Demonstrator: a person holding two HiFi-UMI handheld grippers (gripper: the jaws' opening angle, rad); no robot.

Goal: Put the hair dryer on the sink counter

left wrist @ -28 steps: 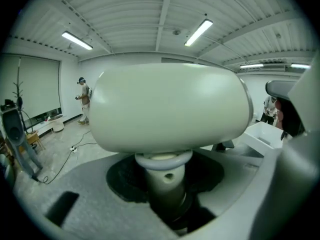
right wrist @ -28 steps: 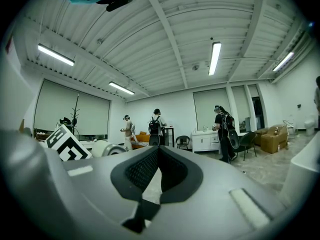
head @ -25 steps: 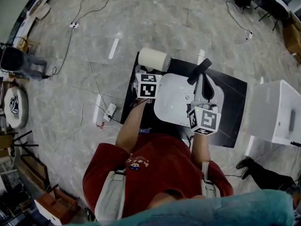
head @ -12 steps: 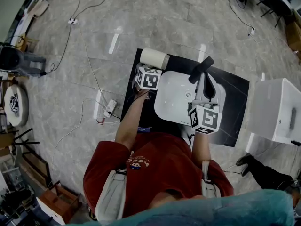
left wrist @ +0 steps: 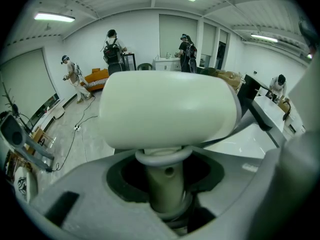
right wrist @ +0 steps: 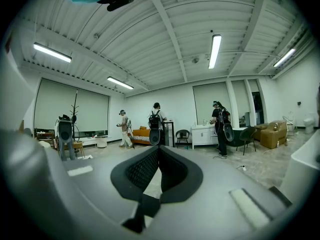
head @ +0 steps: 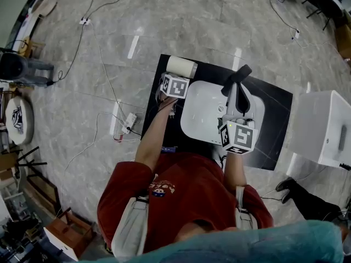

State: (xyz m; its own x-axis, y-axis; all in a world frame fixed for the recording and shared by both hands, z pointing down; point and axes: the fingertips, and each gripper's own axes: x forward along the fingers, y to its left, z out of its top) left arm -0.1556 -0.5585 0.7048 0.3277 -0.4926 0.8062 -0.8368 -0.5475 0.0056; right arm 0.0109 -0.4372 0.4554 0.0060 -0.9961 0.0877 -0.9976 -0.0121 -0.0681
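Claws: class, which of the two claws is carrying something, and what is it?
The left claw: it grips the handle of a cream hair dryer, whose barrel fills its view. The right claw has nothing between its closed jaws.

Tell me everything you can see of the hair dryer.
The hair dryer is cream and smooth, likely plastic, with a fat rounded barrel lying crosswise on top of a slimmer handle. A pale ring, perhaps cord, circles the handle just under the barrel. The left claw is shut on the handle, barrel up. In the head view it is over the black counter's far left corner, beside the sink; contact with the counter cannot be told.
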